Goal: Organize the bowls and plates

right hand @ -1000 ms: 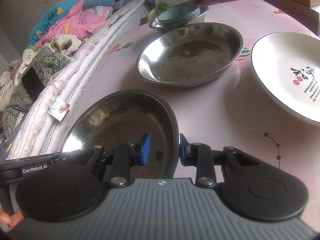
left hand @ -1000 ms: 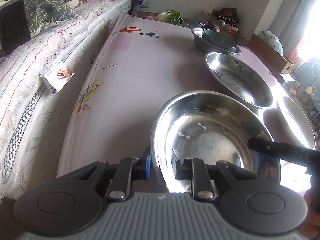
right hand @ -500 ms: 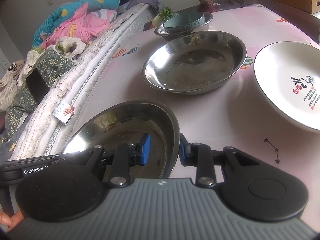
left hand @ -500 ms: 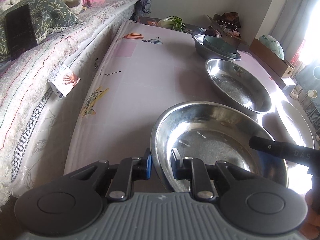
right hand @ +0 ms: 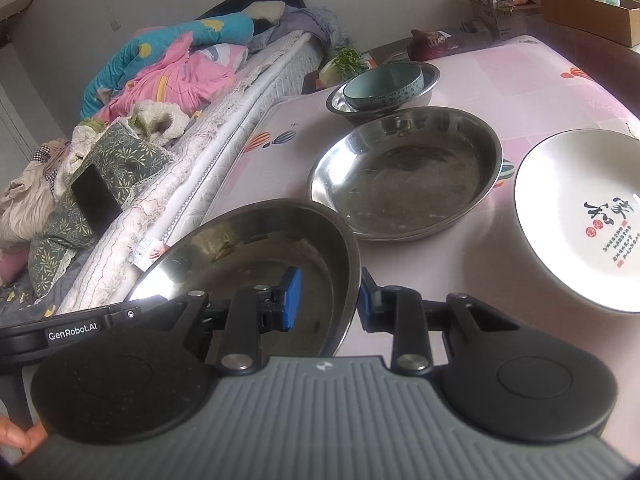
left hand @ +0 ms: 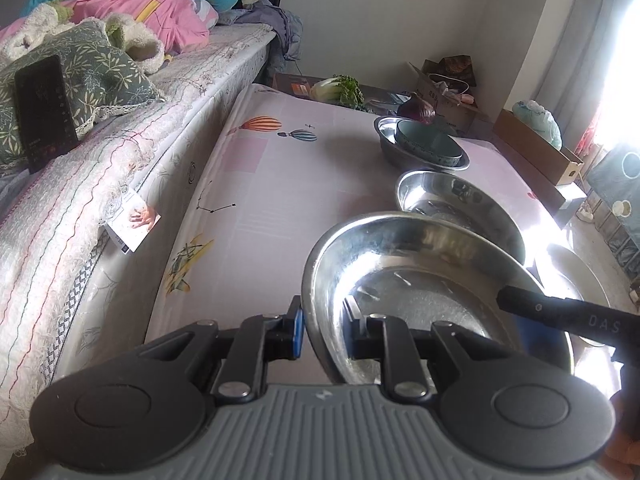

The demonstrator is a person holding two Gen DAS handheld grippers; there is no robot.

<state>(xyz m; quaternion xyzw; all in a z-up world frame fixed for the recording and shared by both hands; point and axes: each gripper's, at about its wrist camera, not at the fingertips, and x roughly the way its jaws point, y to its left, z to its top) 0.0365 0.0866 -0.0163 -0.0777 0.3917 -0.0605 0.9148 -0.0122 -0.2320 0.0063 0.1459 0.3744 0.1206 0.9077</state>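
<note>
I see a bed (left hand: 120, 128) heaped with bedding beside the pink-clothed table (left hand: 288, 184) (window glare (left hand: 624, 80) washes out the right), pale walls (left hand: 400, 12) behind.

I'm seeing a pink tablecloth (right hand: 460, 264) showing striped balloon prints; on it, a white plate (right hand: 560, 208) bearing black and red calligraphy, and a teal bowl (right hand: 384, 84).

White label reading "GenRobot.AI" (right hand: 72, 335) on black bar of the left gripper, low left in right wrist view. Pale letters "DAS" (left hand: 604, 323) on black bar of the right gripper, right edge of left wrist view; lettering cut off there. Black brush characters, red seals and columns of small writing on round white ceramic plate (right hand: 576, 184); too small to read. Print on cardboard box (left hand: 444, 100) illegible.
</note>
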